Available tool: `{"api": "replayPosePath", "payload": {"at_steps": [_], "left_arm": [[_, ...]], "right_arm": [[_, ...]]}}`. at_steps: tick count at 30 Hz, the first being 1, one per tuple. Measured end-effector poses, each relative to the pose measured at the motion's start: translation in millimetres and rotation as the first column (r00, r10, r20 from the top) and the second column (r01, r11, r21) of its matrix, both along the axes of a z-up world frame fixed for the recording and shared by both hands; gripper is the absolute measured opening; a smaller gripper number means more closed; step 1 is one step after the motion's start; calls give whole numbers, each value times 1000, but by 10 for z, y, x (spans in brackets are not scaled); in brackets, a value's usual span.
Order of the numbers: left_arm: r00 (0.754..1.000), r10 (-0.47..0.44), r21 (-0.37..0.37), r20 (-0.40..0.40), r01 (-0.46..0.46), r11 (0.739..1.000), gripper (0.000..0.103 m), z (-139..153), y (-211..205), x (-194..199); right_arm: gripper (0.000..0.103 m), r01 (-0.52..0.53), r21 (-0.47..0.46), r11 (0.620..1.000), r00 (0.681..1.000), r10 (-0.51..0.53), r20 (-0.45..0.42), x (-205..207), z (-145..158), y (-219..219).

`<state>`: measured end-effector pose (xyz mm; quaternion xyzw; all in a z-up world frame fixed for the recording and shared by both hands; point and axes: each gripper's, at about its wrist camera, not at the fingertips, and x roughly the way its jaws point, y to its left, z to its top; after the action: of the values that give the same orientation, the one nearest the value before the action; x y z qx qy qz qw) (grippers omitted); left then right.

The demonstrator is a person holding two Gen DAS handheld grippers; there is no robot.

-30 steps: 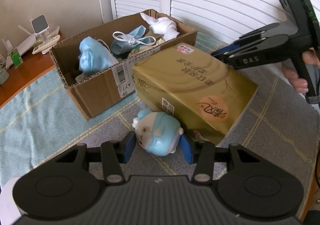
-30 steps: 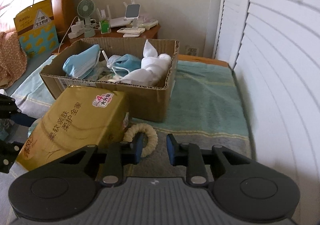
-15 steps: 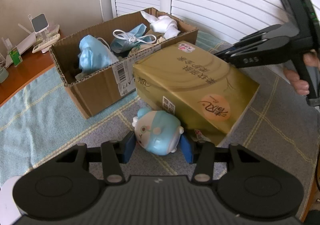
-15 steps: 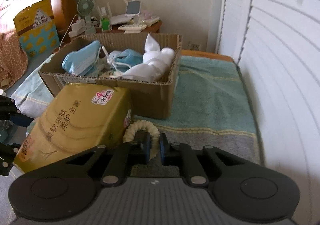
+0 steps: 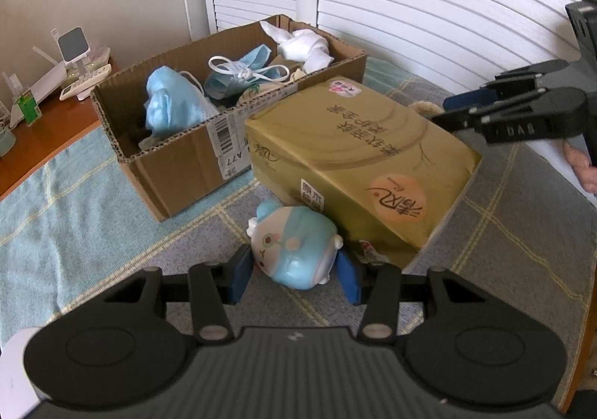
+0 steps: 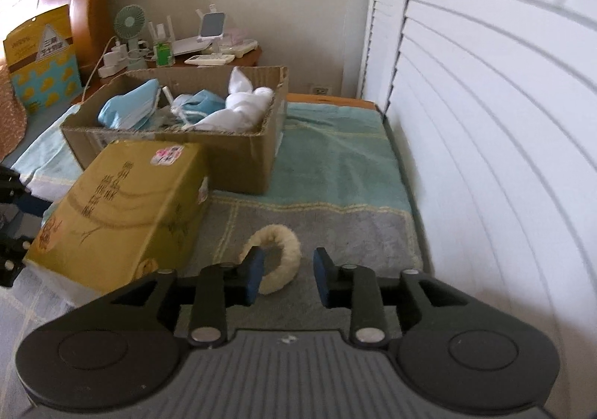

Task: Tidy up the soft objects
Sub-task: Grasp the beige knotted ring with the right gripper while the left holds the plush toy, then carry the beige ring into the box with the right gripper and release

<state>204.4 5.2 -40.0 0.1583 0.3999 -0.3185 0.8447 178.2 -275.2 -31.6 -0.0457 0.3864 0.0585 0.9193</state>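
A blue and white plush toy (image 5: 294, 245) lies on the cloth between the open fingers of my left gripper (image 5: 294, 275), leaning against a gold tissue pack (image 5: 358, 165). A cream fluffy ring (image 6: 278, 256) lies on the grey cloth just ahead of my right gripper (image 6: 287, 279), which is open; its left fingertip (image 6: 252, 275) covers part of the ring. A cardboard box (image 5: 179, 158) behind the pack holds blue face masks (image 5: 168, 109) and a white cloth (image 5: 306, 47). The box also shows in the right wrist view (image 6: 238, 158), as does the pack (image 6: 127, 202).
White louvred doors (image 6: 485, 120) run along the right side. A wooden nightstand (image 6: 209, 59) with a fan and small devices stands behind the box. A yellow bag (image 6: 41, 57) leans at the far left. The right gripper shows in the left wrist view (image 5: 522, 116).
My right gripper closed near the fluffy ring, then opened again and pulled back to the right; the ring now lies apart from the pack. The left gripper has hardly moved.
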Motion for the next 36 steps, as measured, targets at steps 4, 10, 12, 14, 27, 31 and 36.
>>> {"api": "replayPosePath", "payload": {"at_steps": [4,10,12,14,27,31,36], "left_arm": [[1000,0,1,-1,0,1000,49,-4,-1,11],[1000,3,-2,-10,-3,1000,48,-16,7,37],[1000,3,-3,-11,-3,1000,48,-14,11,35],[1000,2,-3,-11,-2,1000,48,-13,12,34],[1000,19,-36,17,-18,999,46,235,110,-139],[999,26,-43,27,-24,999,46,363,179,-243],[998,34,-52,56,-31,998,47,534,271,-364]], "right_arm": [[58,-38,-24,999,999,38,17,-28,-55,97],[52,-48,-79,996,999,49,14,52,-134,164],[40,-56,-83,995,998,57,17,57,-139,168],[35,-55,-82,995,998,56,18,51,-131,173],[30,-10,-65,998,996,15,84,-170,181,134],[30,-22,-62,998,992,29,119,-262,363,178],[30,-64,-36,997,986,69,155,-269,583,275]]}}
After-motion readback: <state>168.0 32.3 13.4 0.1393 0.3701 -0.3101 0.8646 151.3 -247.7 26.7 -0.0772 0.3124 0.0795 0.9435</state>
